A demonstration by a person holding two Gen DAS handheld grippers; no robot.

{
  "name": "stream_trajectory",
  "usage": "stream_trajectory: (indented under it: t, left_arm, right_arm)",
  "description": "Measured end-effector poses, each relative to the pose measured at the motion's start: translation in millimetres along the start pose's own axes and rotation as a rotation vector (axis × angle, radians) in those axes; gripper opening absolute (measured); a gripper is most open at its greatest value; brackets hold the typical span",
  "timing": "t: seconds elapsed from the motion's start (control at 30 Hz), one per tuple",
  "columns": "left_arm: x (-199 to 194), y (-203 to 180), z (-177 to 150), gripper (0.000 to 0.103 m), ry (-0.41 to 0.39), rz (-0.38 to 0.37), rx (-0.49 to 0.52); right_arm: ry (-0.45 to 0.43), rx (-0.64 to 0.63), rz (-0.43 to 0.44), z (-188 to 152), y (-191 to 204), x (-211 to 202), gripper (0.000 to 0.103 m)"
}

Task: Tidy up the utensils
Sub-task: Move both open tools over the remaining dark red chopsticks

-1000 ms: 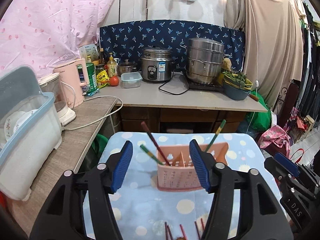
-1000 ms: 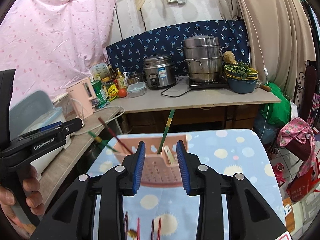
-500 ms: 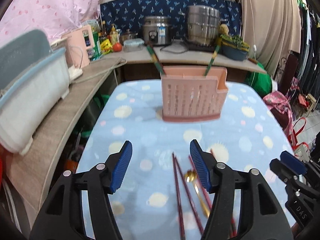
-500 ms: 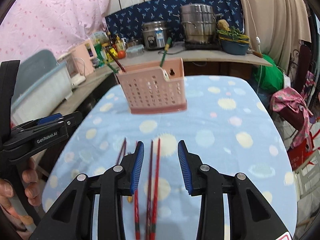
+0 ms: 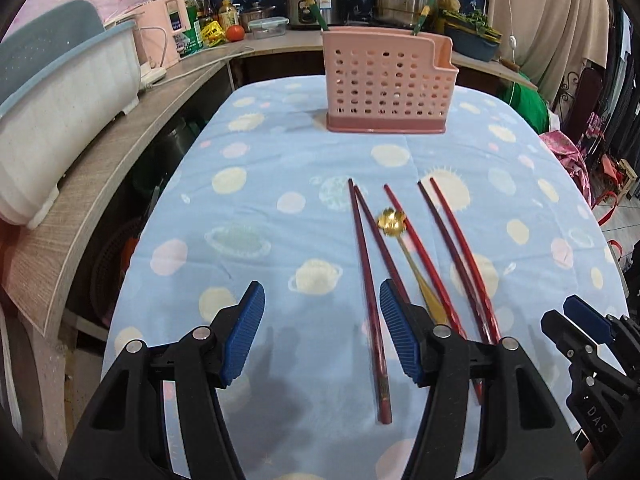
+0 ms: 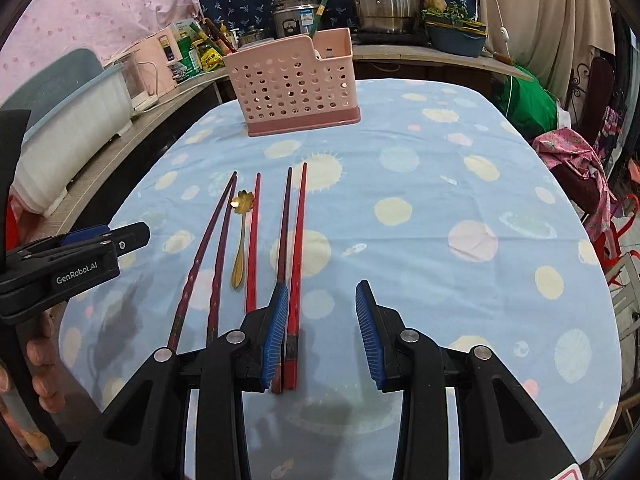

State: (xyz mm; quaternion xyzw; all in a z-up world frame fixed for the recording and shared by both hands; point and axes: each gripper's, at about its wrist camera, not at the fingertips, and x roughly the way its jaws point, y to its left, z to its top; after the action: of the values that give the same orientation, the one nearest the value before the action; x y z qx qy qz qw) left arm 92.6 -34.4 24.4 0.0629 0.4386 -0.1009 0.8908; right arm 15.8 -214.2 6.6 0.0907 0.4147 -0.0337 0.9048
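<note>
Left wrist: tongs [image 5: 320, 336] wide (empty).

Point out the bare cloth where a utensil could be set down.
Free: left of the chopsticks, toward the wooden counter; right of them, out to the table edge. Crowded: the strip around the gold spoon, below the pink caddy.

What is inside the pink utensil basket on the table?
Green-handled chopsticks stick out of the pink utensil basket, and something pale shows at its low corner. Its walls hide their lower parts and anything else inside.
</note>
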Motion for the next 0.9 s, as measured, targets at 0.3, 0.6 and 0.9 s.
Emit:
stream_trajectory:
  t: [0.3,0.6,0.9]
  left_arm:
    - [10,0,-22,0.057,0.056,-0.006,-0.002]
    - [19,-7,-41,0.057,0.106,-0.01,0.016]
    - [24,-12,-49,0.057,0.124,-0.018,0.028]
  right_arm:
    - [0.027,-0.017,-0.019,-13,3,8,0.034]
    - [0.059,-0.028,-0.016,-27,6,15,0.035]
    - [0.075,-0.043,-0.017,-33,10,19,0.034]
